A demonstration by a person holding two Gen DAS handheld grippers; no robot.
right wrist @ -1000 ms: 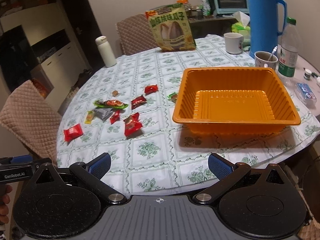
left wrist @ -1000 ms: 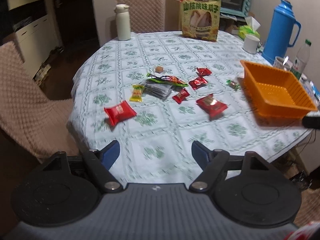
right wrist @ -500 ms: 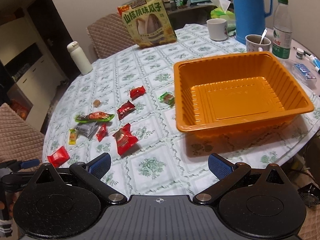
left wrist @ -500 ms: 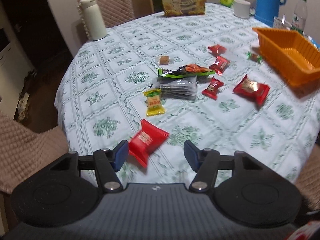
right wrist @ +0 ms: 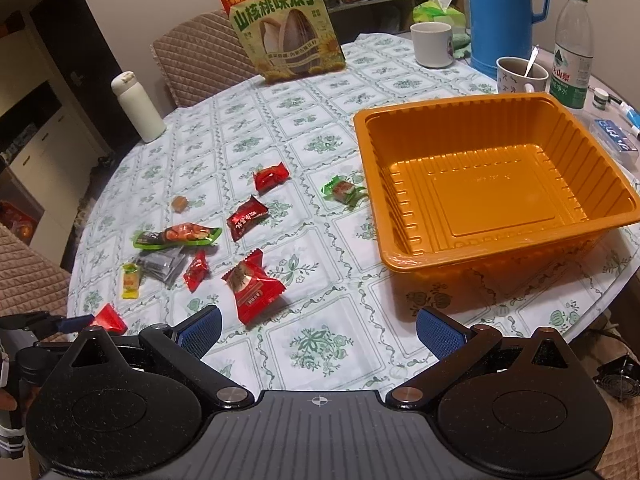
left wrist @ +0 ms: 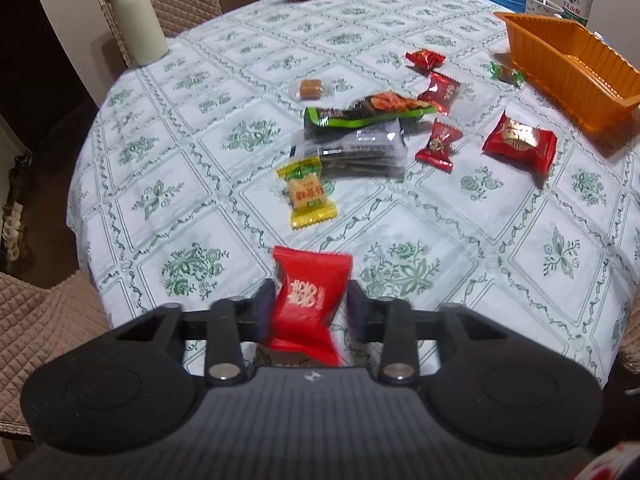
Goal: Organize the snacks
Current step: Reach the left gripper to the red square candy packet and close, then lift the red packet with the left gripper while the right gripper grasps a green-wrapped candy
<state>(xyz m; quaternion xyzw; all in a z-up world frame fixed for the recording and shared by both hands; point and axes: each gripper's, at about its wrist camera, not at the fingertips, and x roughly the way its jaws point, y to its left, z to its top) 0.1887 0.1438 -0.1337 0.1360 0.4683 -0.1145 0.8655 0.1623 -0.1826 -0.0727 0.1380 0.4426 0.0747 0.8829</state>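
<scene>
My left gripper point(left wrist: 310, 304) is shut on a red snack packet point(left wrist: 310, 296) at the near left part of the table; the packet also shows in the right wrist view point(right wrist: 107, 317). Several loose snacks lie mid-table: a yellow candy point(left wrist: 307, 192), a grey packet point(left wrist: 360, 148), a green-and-orange packet point(left wrist: 368, 112), a big red packet point(left wrist: 520, 144). An empty orange tray point(right wrist: 404, 236) stands on the right. My right gripper point(right wrist: 318, 328) is open and empty above the table's near edge, left of the tray.
A sunflower-seed bag point(right wrist: 286, 28), white flask point(right wrist: 138, 108), blue thermos point(right wrist: 500, 12), two mugs and a water bottle point(right wrist: 572, 44) stand along the far and right sides. Quilted chairs sit at the left point(left wrist: 44, 320) and behind the table.
My left gripper moved forward and down onto the red packet and closed on it. My right gripper drifted slightly, still open.
</scene>
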